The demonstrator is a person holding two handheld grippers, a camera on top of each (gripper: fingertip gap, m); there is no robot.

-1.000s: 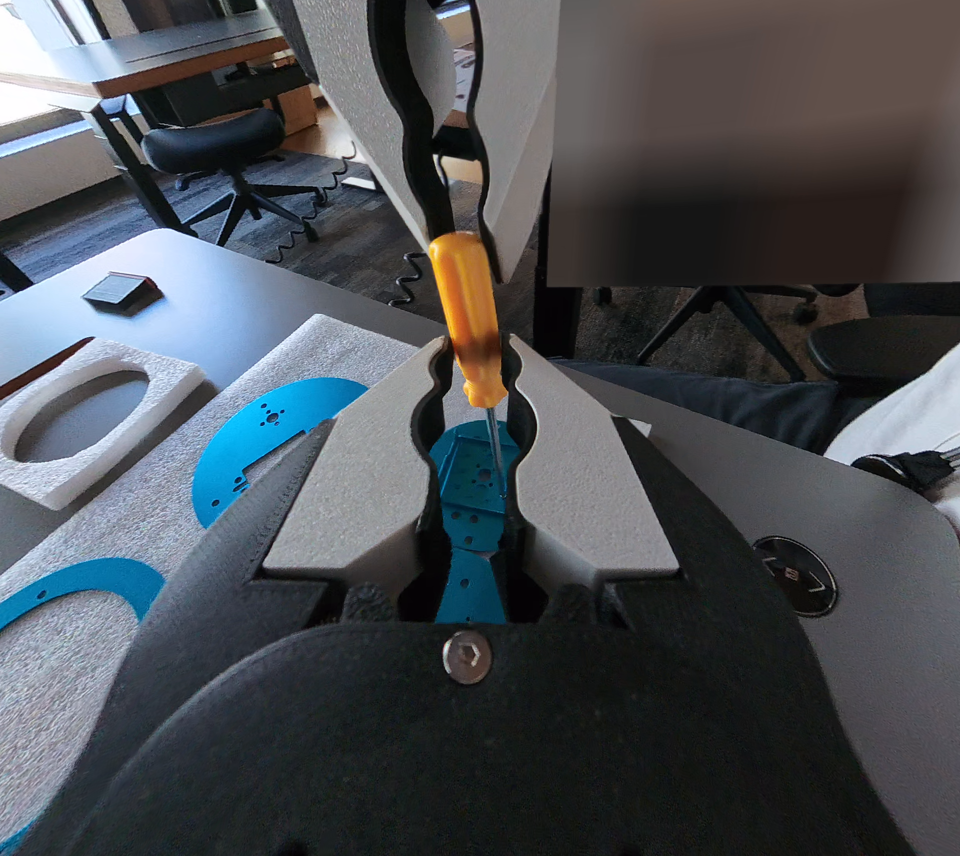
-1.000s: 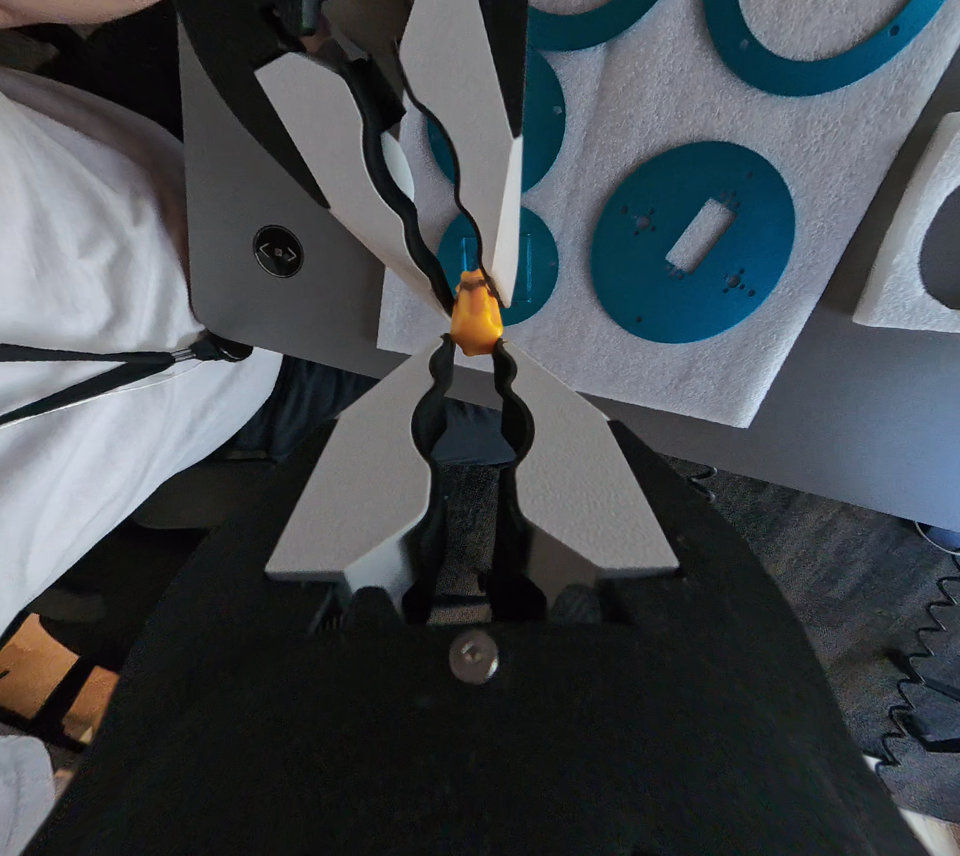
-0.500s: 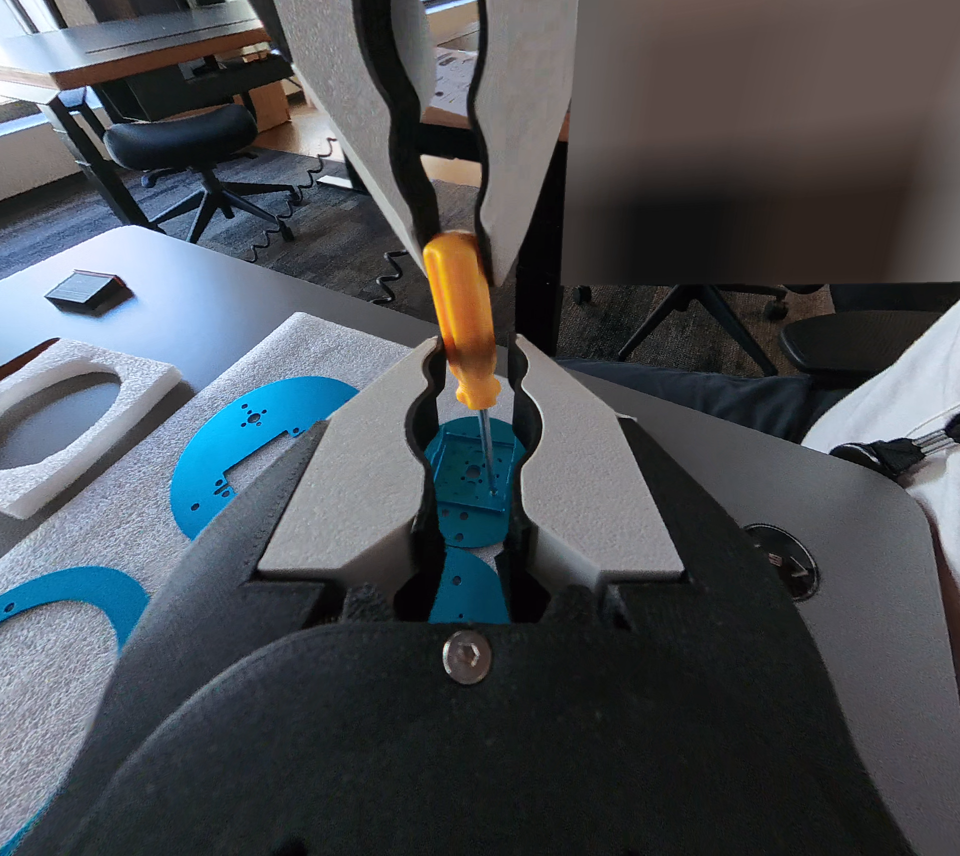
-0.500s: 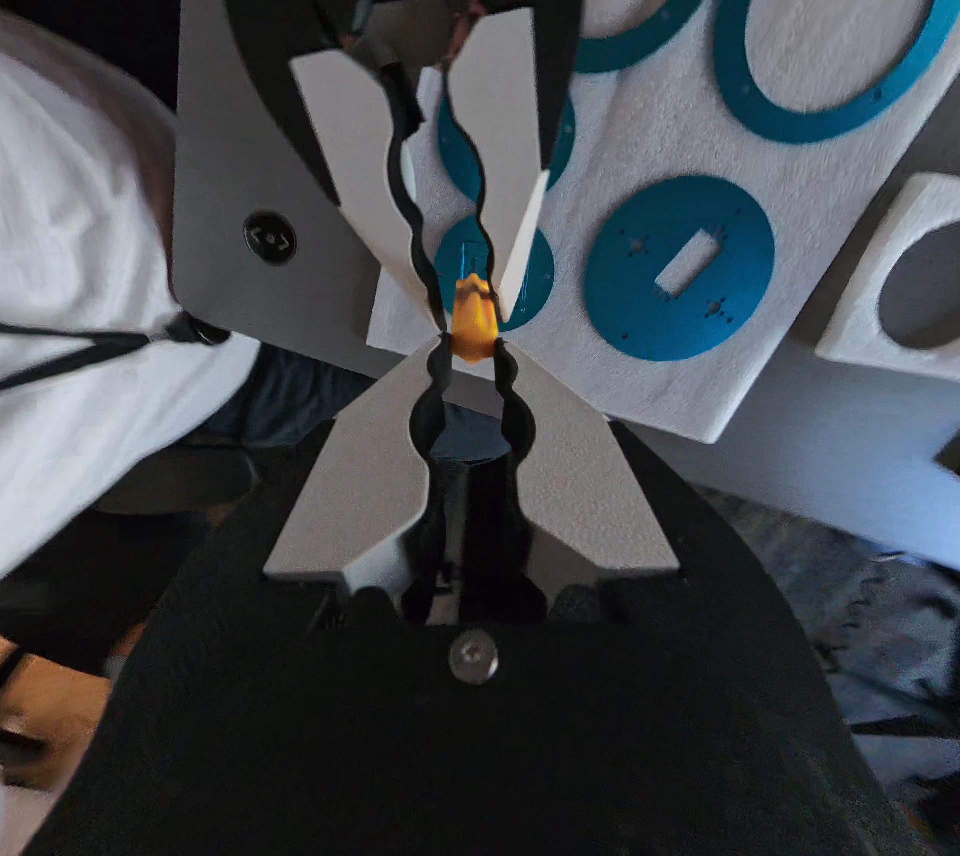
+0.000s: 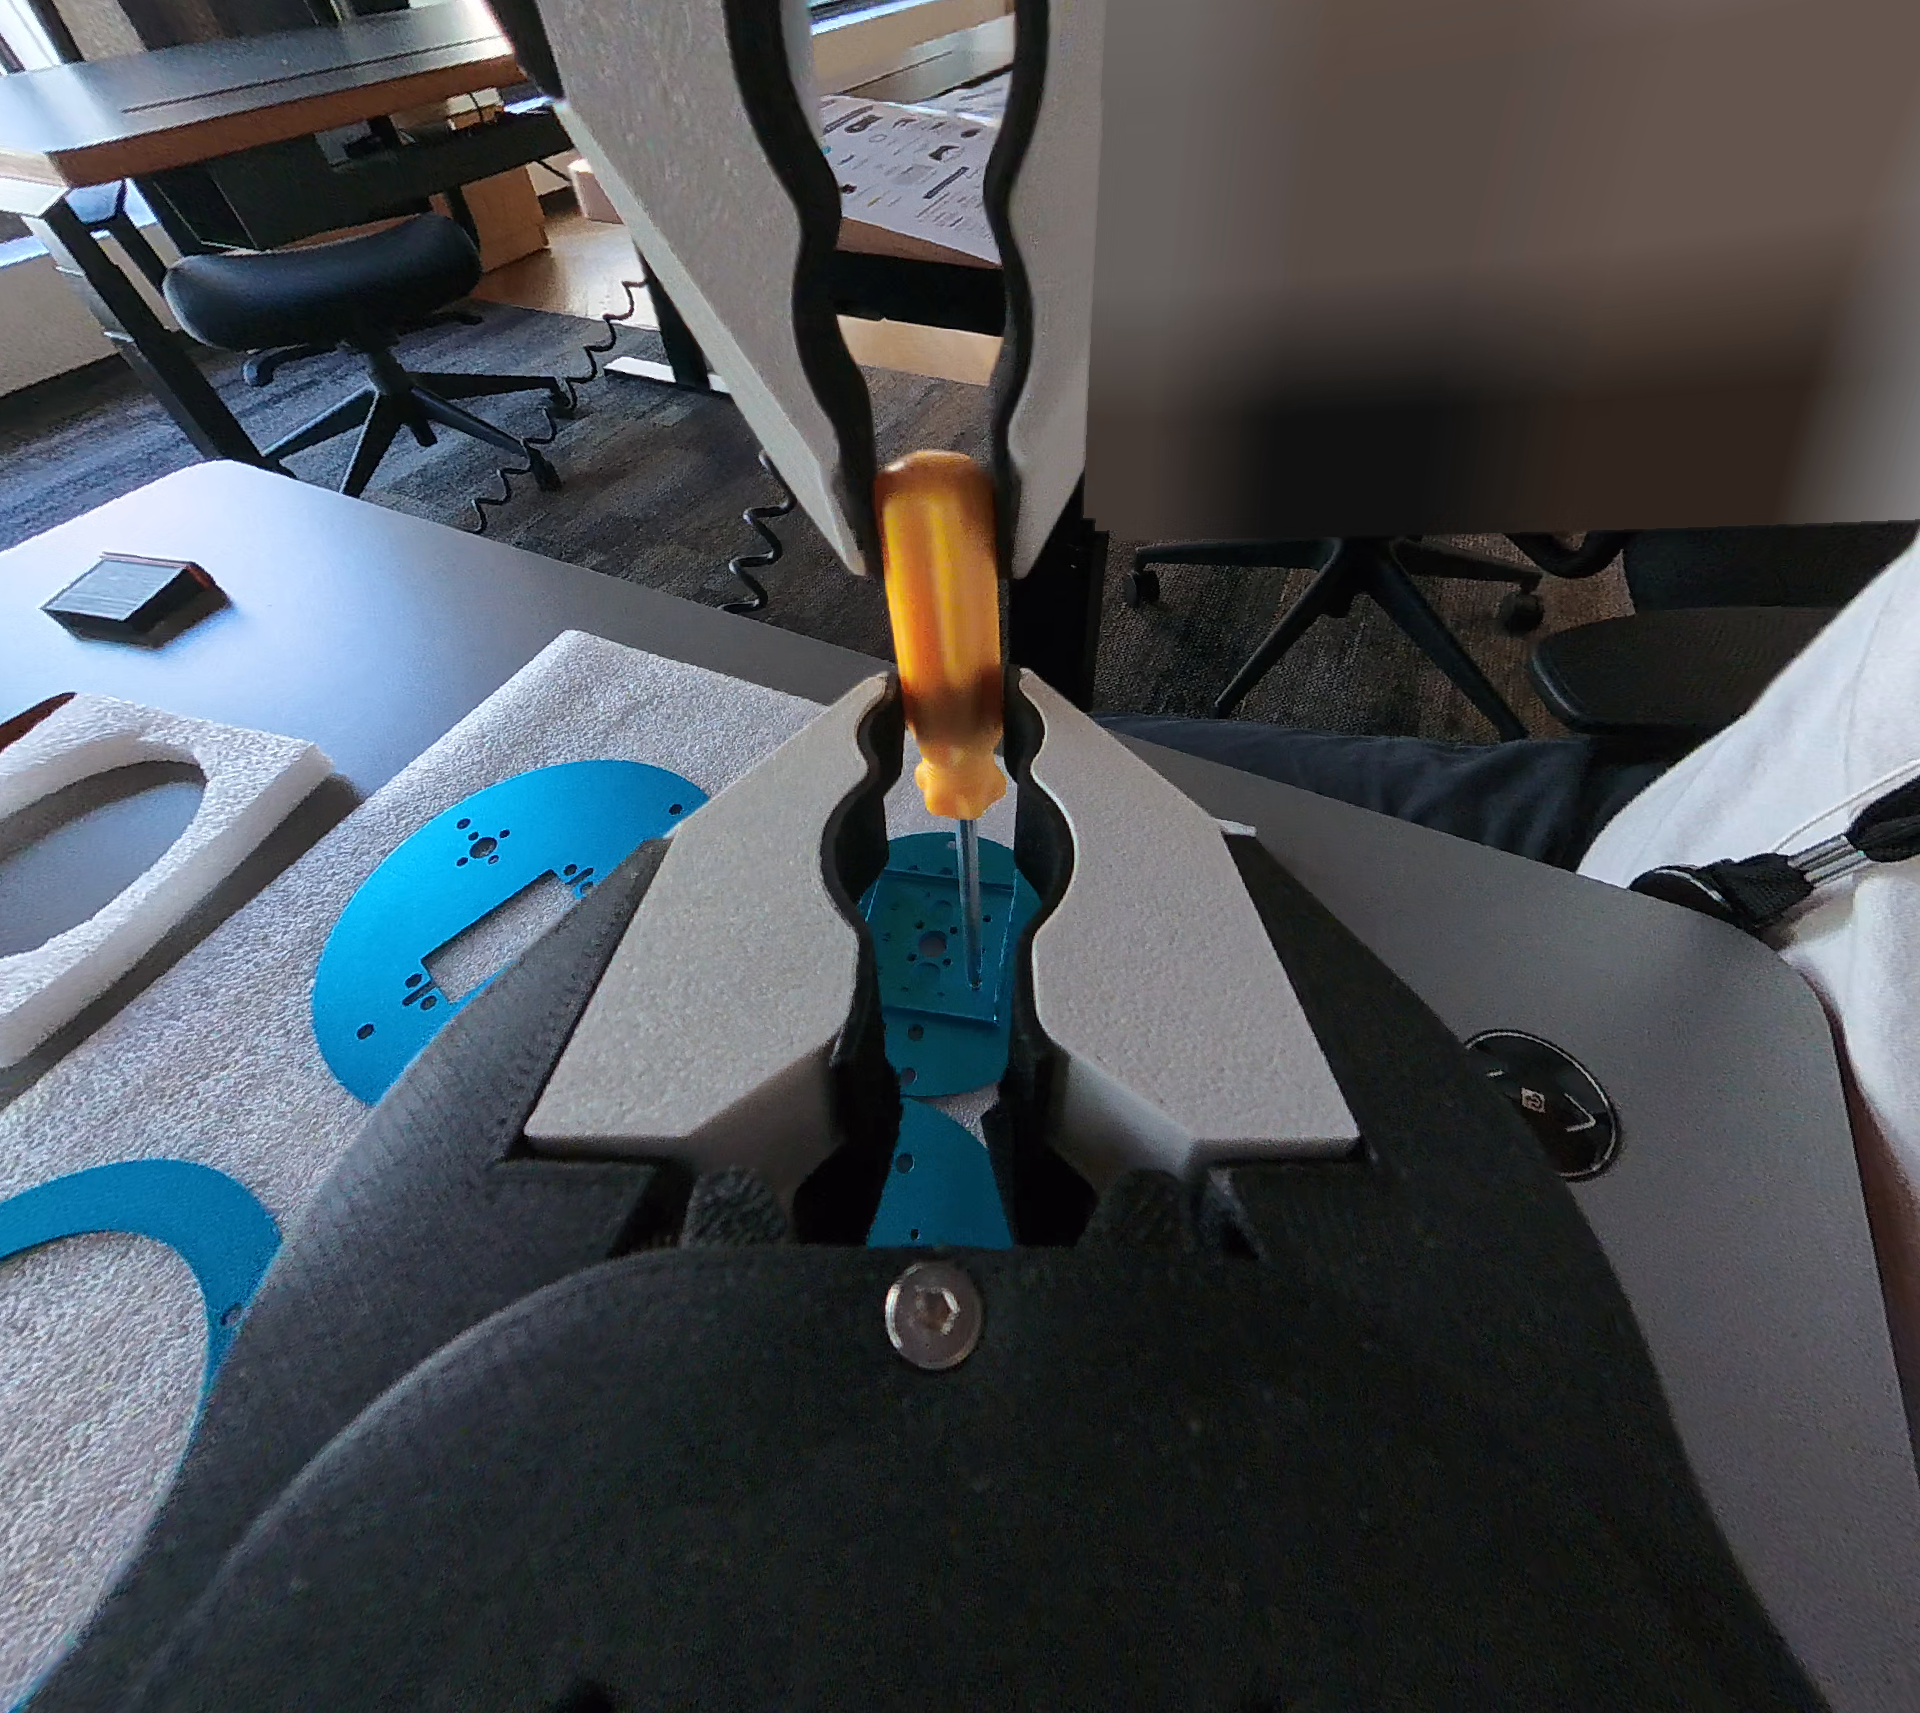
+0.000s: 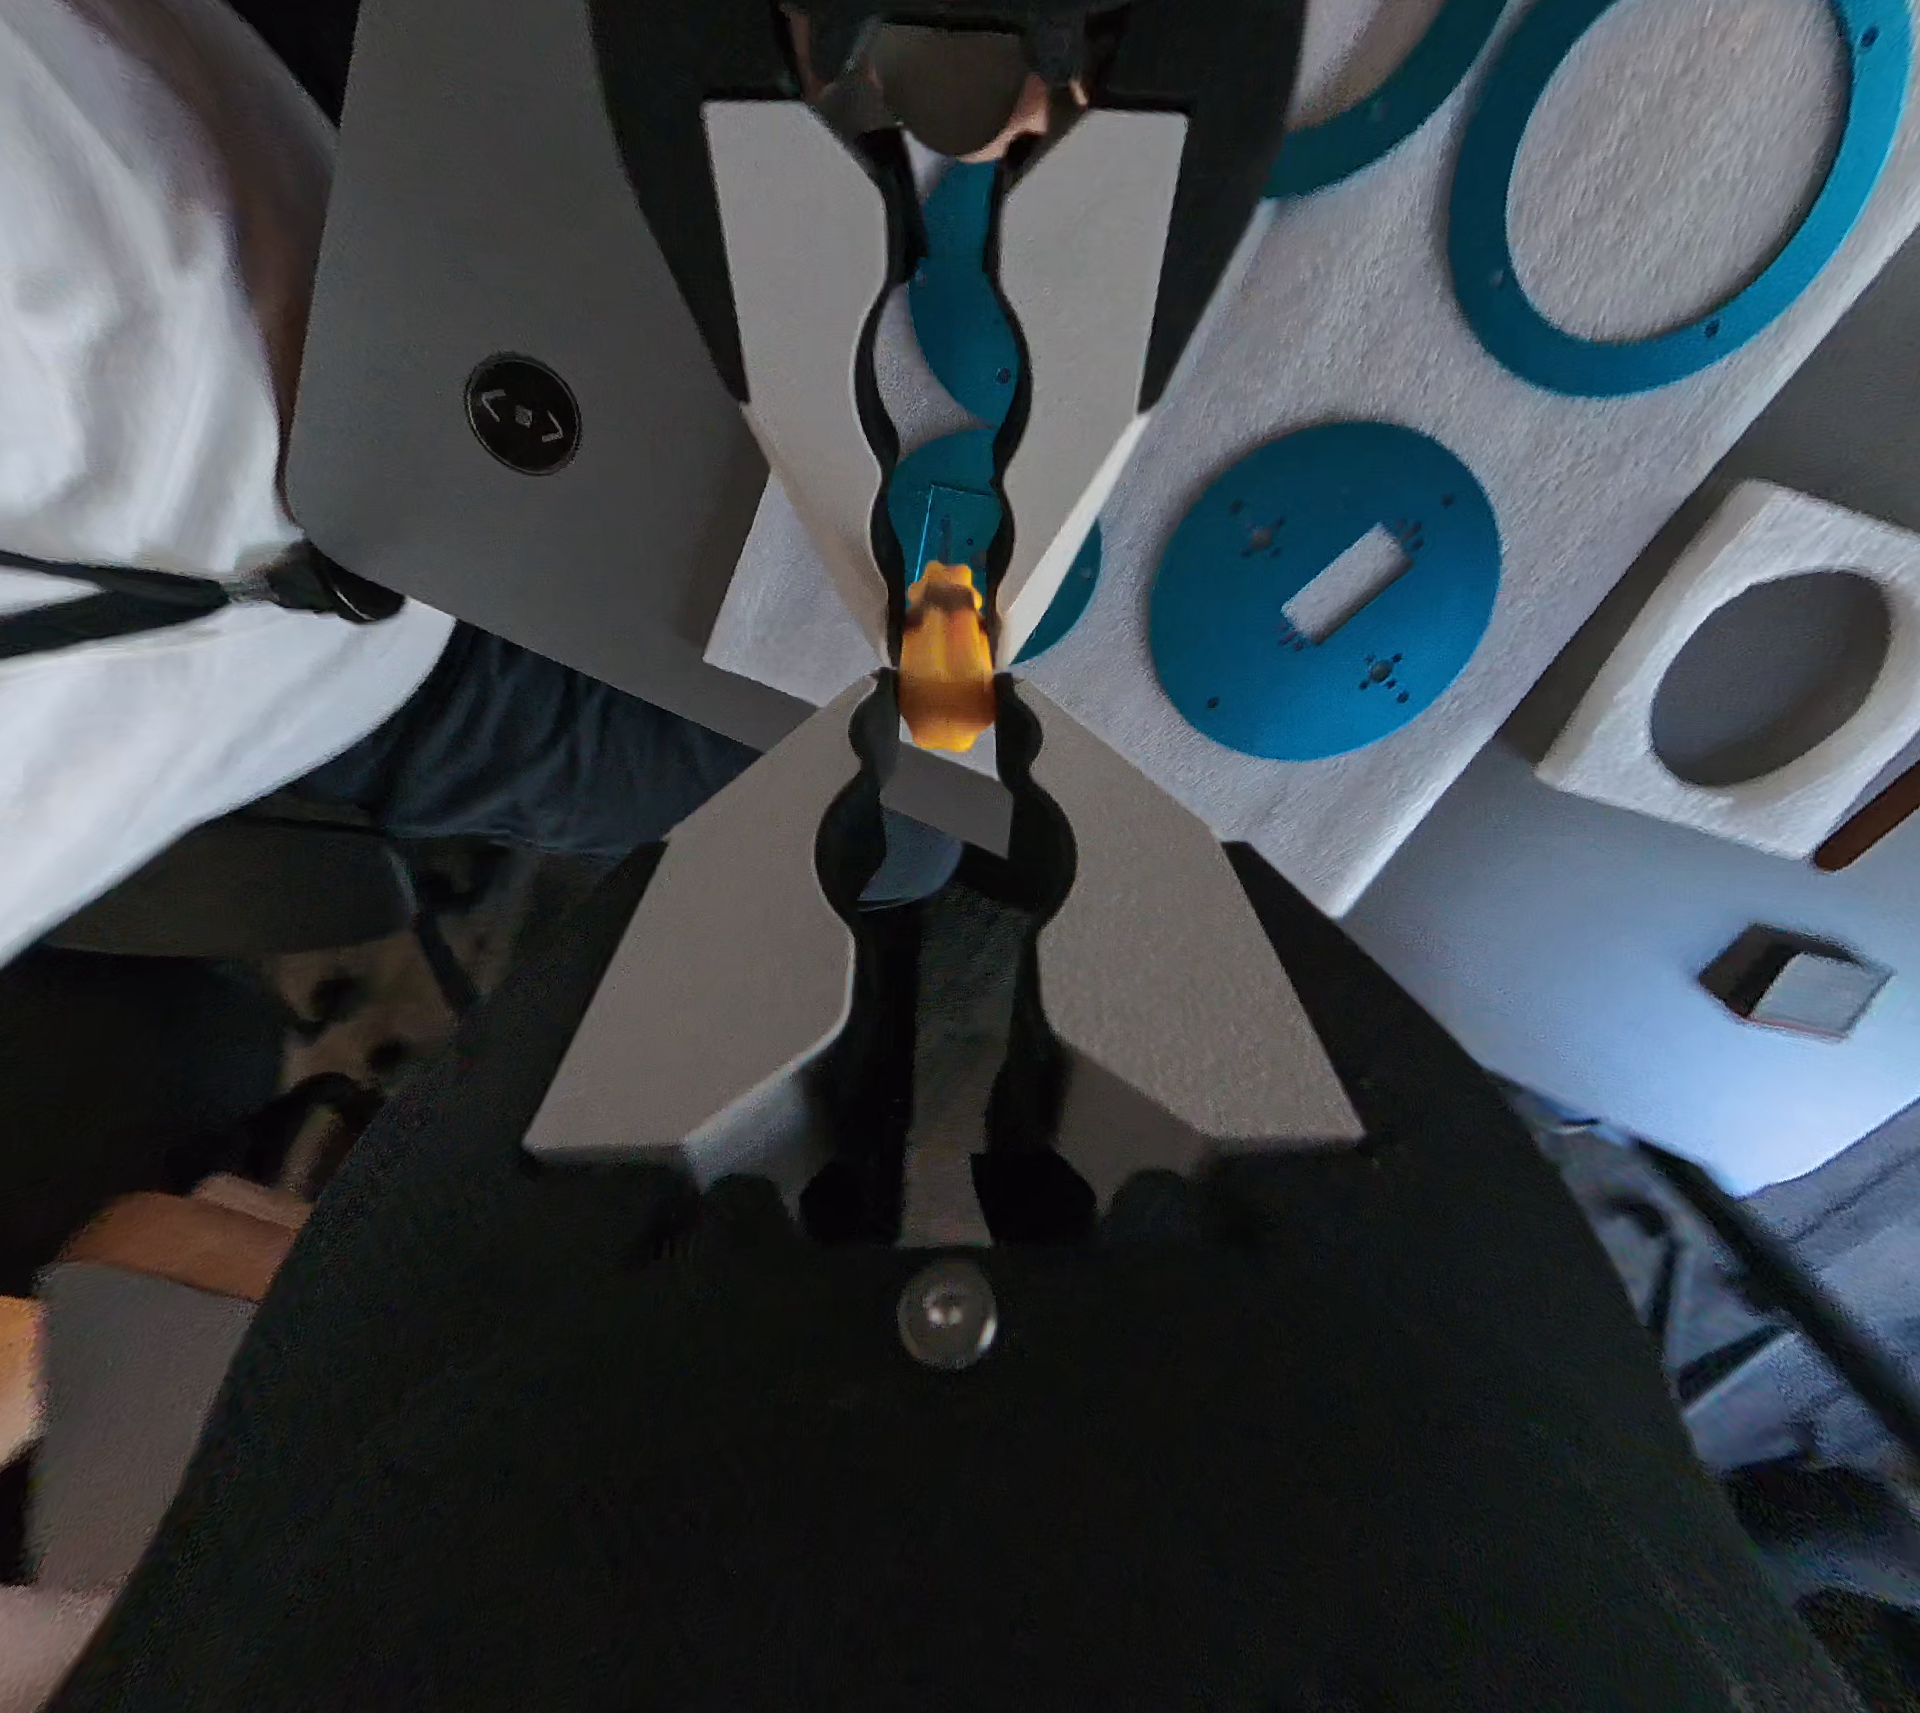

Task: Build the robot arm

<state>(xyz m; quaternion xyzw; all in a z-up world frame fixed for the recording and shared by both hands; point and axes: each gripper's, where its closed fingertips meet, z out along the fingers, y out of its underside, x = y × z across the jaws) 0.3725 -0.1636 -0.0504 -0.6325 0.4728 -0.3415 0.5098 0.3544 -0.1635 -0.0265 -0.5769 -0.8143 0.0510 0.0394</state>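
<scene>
An orange-handled screwdriver (image 5: pixel 940 624) stands nearly upright, its thin shaft tip down in a small blue bracket (image 5: pixel 935 946) on a blue disc. My left gripper (image 5: pixel 951 697) is shut on the lower part of the handle. My right gripper (image 5: pixel 940 557) comes down from above and is shut on the top of the handle. In the right wrist view the right gripper (image 6: pixel 945 687) holds the handle (image 6: pixel 943 676) end-on, with the left gripper (image 6: pixel 943 624) straight opposite it. The bracket (image 6: pixel 951 520) shows between the left fingers.
A white foam sheet (image 5: pixel 623 707) on the grey desk carries a slotted blue disc (image 5: pixel 488 915) and blue rings (image 6: pixel 1683 136). A foam block with a round hole (image 6: pixel 1745 687) and a small dark box (image 5: pixel 130 588) lie farther out. A person in white (image 5: pixel 1818 780) sits at the desk's corner. Left and right tips are no more than a few centimetres apart.
The right gripper has swung round so the two grippers now face each other in line. The screwdriver stands more upright, and its tip sits farther right in the bracket. Both grips held.
</scene>
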